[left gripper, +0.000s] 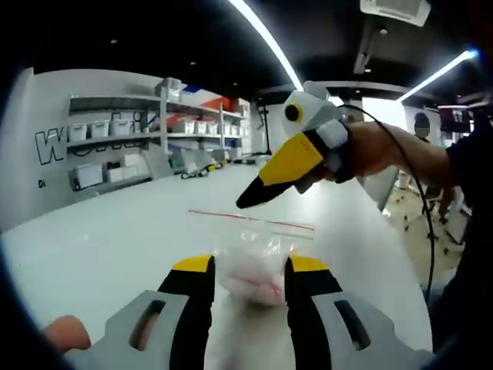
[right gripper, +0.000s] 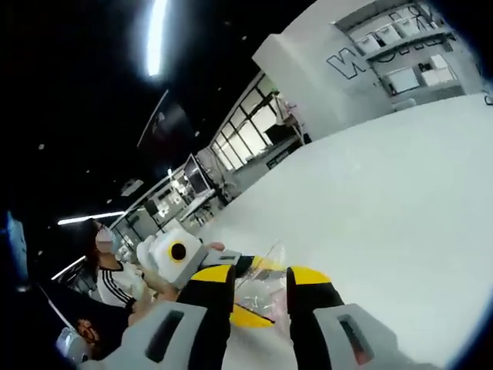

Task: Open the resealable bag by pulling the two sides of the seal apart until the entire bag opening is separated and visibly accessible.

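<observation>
Left gripper (left gripper: 249,279) straddles clear bag (left gripper: 254,254) holding pinkish contents (left gripper: 254,279).

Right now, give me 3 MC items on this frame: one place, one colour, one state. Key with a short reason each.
1. Where does the resealable bag lie?
A. On the white table
B. On a wall shelf
C. On the floor

2. What colour is the seal line along the bag's top edge?
A. Blue
B. Red
C. Green

3. In the left gripper view, how does the right gripper stand?
A. Resting flat on the table, away from the bag
B. Clamped on the bag's bottom corner
C. Held in the air above the bag, jaws together, tip pointing down toward it

Key:
1 A, the bag rests on the tabletop just past the left gripper.
2 B, a thin red strip runs across its far edge.
3 C, a hand holds it over the seal, with table showing beneath the tip.
</observation>
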Demonstrator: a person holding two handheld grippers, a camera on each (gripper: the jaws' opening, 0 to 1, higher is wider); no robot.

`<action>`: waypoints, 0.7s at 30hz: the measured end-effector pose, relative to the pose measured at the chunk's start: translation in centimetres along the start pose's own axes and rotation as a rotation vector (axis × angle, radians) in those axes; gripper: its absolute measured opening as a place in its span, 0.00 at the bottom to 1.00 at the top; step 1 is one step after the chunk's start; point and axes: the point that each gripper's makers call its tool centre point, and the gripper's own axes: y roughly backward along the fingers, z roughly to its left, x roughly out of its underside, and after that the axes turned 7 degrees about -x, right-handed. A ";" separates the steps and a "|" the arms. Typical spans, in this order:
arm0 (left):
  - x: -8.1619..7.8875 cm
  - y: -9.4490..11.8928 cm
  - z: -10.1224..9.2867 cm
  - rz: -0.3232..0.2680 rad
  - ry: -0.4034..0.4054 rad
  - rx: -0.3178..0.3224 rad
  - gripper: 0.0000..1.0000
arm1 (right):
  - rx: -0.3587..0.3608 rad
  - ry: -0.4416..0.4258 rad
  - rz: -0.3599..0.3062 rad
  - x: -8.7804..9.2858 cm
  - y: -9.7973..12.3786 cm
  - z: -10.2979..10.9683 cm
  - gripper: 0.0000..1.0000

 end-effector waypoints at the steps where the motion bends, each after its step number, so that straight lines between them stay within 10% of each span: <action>1: 0.0 0.0 -0.1 0.000 -0.001 0.001 0.36 | 0.002 -0.004 0.011 0.1 -0.1 -0.1 0.24; 21: 0.0 -0.1 -0.4 0.004 -0.006 0.004 0.36 | 0.003 -0.027 0.049 1.2 -0.9 -0.7 0.23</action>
